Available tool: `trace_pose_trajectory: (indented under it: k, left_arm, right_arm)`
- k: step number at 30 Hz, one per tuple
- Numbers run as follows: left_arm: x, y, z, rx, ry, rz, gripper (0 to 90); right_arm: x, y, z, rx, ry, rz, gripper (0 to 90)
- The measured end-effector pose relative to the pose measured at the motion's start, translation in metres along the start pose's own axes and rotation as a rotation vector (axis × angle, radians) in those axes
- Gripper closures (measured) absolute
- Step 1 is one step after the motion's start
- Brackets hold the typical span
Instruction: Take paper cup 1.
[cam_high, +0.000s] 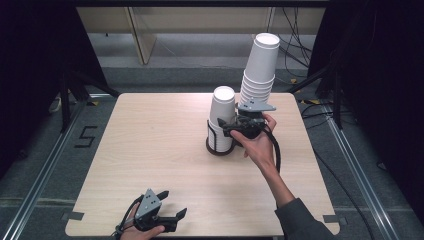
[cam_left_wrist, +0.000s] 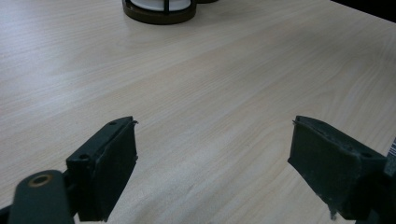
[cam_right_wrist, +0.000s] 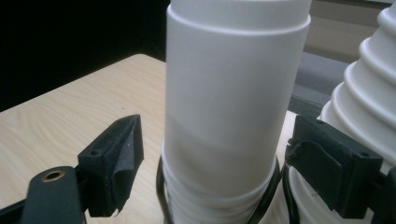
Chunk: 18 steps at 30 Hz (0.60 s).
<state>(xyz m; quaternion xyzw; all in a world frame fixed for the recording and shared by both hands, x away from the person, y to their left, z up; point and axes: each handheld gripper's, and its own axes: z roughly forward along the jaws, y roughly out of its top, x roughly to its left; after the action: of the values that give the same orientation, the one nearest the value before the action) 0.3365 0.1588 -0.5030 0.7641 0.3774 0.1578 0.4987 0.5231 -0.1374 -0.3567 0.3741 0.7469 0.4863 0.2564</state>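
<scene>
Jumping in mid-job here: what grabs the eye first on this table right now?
The tall stack of white paper cups at the table's far right edge, leaning noticeably, stands out first. Beside it, a shorter cup stack sits in a dark wire holder, with the right tongs open around it; the right gripper view shows a gap on both sides. The left tongs rest open and empty at the near edge of the table.

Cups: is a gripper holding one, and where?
No. The right gripper is open around the cup stack, pads apart from it. The left gripper is open.
</scene>
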Motion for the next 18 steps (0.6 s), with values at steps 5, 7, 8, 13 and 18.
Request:
trace_pose_trajectory:
  k: [5,7,8,13,18]
  left_arm:
    - [0.000,0.000,0.000,-0.002,-0.002,0.002,14.3]
    - [-0.001,0.000,-0.001,0.010,0.005,0.007,14.3]
    - [-0.001,0.000,-0.001,0.009,0.005,0.007,14.3]
    - [-0.001,0.000,-0.001,0.004,-0.001,0.003,14.3]
    - [-0.001,0.000,-0.001,0.010,0.001,0.006,14.3]
  right_arm:
    - [0.001,0.008,0.010,0.007,-0.008,0.021,18.2]
    - [0.004,0.011,0.014,0.008,-0.013,0.040,16.7]
    - [0.005,0.012,0.015,0.007,-0.028,0.031,16.6]
    - [0.005,0.016,0.022,0.017,-0.065,0.014,17.1]
    - [0.009,0.020,0.026,0.036,-0.085,0.046,16.5]
